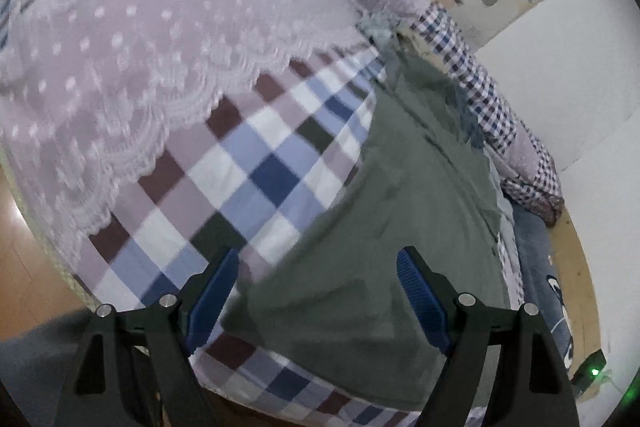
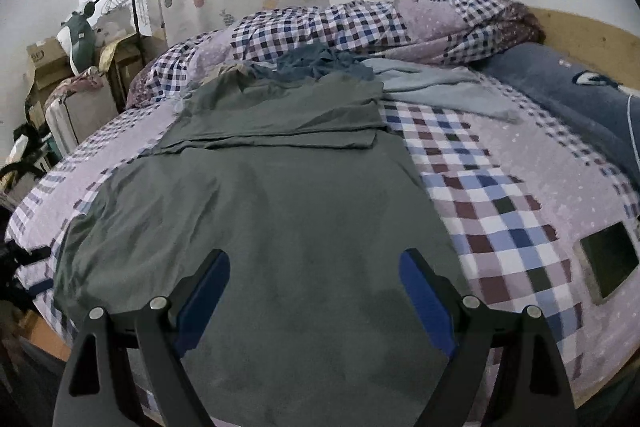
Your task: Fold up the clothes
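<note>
A grey-green garment (image 2: pixel 280 211) lies spread flat on the checked bedsheet (image 2: pixel 500 187), its far part folded over into a band (image 2: pixel 280 115). My right gripper (image 2: pixel 314 267) hovers open above the garment's near part, nothing between its blue pads (image 2: pixel 424 299). In the left wrist view the same garment (image 1: pixel 392 227) runs from the near edge toward the far side. My left gripper (image 1: pixel 316 267) stands open over the garment's left edge, where it meets the bedsheet (image 1: pixel 240 167). Behind the garment lie a blue-grey crumpled cloth (image 2: pixel 320 61) and a pale blue cloth (image 2: pixel 440 87).
A rolled checked quilt (image 2: pixel 360 27) lines the far side of the bed. A dark blue pillow (image 2: pixel 568 95) sits at the right, a phone-like dark slab (image 2: pixel 608 259) on the sheet near the right edge. Boxes and a clothes rack (image 2: pixel 120 11) stand at left. Lace-edged dotted fabric (image 1: pixel 120 67) covers the bed's left.
</note>
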Tool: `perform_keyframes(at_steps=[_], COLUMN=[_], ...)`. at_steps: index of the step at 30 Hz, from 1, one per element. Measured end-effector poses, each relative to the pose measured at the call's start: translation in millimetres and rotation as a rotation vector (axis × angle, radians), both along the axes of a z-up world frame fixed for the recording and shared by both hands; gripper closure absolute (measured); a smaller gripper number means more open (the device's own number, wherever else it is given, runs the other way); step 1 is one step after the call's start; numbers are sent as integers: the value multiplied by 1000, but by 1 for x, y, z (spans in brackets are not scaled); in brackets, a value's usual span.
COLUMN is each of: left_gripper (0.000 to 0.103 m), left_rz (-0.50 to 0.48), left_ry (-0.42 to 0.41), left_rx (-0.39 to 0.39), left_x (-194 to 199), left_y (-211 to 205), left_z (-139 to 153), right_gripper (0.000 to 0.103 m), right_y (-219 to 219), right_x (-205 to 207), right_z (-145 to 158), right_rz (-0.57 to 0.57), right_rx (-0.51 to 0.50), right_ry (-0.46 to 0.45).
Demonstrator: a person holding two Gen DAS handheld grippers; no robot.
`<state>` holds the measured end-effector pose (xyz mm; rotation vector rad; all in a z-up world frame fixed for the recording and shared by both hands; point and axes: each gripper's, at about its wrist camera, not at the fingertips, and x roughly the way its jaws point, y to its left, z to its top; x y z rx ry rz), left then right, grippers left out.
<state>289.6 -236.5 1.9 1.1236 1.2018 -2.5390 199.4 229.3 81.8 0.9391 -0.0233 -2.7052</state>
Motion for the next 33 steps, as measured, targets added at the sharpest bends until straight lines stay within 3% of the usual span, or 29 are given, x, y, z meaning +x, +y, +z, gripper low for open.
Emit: perform_keyframes(at_steps=[9,17,31,33], left_gripper=[18,18,19,28], left_rz=[5,-16,2,19], left_ry=[-19,-25,-46,-58], left_rx=[-1,-24,152,163], left_x=[2,-1,13,15], left_y=[3,10,20,19], left_z=[-6,-6,-26,-27], right_gripper=[13,13,13,13], right_y=[-28,-29,-33,-36], right_x=[3,4,6,9], right_z=[-3,-5,-3,-2], right_rz=[89,87,119,133], right_rx=[25,48,40,40], right_ry=[15,16,33,43])
